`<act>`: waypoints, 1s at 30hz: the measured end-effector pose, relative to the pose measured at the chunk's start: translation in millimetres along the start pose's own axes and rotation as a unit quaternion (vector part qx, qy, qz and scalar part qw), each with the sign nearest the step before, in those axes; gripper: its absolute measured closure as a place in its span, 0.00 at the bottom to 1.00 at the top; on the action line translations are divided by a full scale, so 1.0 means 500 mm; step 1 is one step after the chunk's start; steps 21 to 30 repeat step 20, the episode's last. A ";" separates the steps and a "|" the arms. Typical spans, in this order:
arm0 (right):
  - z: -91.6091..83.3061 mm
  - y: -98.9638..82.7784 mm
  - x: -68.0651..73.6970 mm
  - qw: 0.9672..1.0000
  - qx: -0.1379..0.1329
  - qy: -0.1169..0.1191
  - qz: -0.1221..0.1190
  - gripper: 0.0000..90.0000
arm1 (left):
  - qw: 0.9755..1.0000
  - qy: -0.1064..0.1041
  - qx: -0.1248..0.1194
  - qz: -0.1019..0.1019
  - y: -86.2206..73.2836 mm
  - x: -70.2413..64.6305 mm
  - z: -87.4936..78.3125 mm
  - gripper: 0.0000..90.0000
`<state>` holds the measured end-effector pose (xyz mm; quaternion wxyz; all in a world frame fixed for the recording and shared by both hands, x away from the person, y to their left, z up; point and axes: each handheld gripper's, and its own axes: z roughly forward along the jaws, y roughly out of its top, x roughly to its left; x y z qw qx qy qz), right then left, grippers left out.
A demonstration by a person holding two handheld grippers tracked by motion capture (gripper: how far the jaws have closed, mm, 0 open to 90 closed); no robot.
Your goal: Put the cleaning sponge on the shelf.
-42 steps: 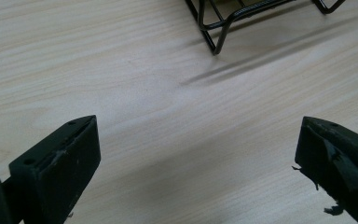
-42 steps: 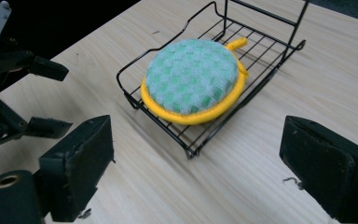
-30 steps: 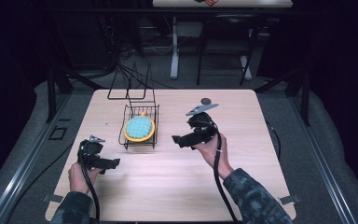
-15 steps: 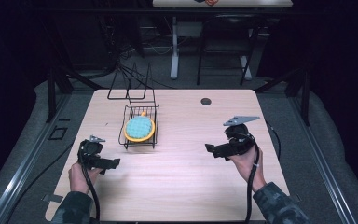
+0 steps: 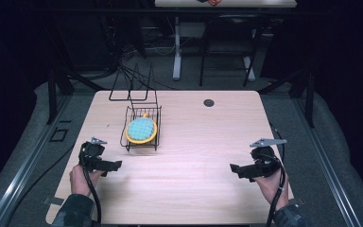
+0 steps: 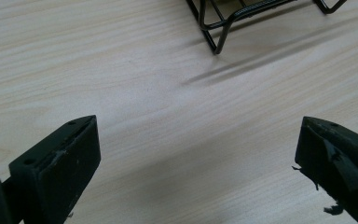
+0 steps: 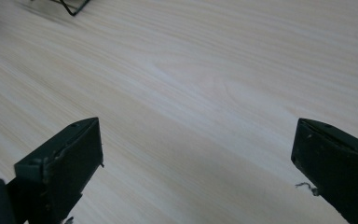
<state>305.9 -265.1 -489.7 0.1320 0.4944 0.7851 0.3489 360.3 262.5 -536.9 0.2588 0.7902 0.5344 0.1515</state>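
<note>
The left gripper rests low over the table near its left edge, jaws spread wide with nothing between them. It sits nearest the wire basket, so a good approach from here, by the look of it, is a level reach up and to the right, jaws kept apart until they straddle a rim wire. The basket stands upright left of the table's centre and holds 1 round teal pad with an orange rim, lying flat inside. The right gripper rests well apart near the right edge, jaws likewise spread and empty.
</note>
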 end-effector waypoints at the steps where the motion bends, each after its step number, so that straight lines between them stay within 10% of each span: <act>1: 0.000 -0.011 -0.006 1.000 0.000 -0.002 0.008 0.01 | 1.000 0.000 0.000 0.001 0.000 0.000 0.000 0.00; 12: 0.020 -0.075 -0.045 0.999 0.035 -0.031 0.017 0.00 | 1.000 -0.002 0.004 0.007 0.004 -0.002 0.005 0.00; 30: 0.017 -0.082 -0.071 0.998 0.033 -0.026 0.040 0.00 | 1.000 -0.011 -0.004 -0.002 0.009 -0.003 0.002 0.00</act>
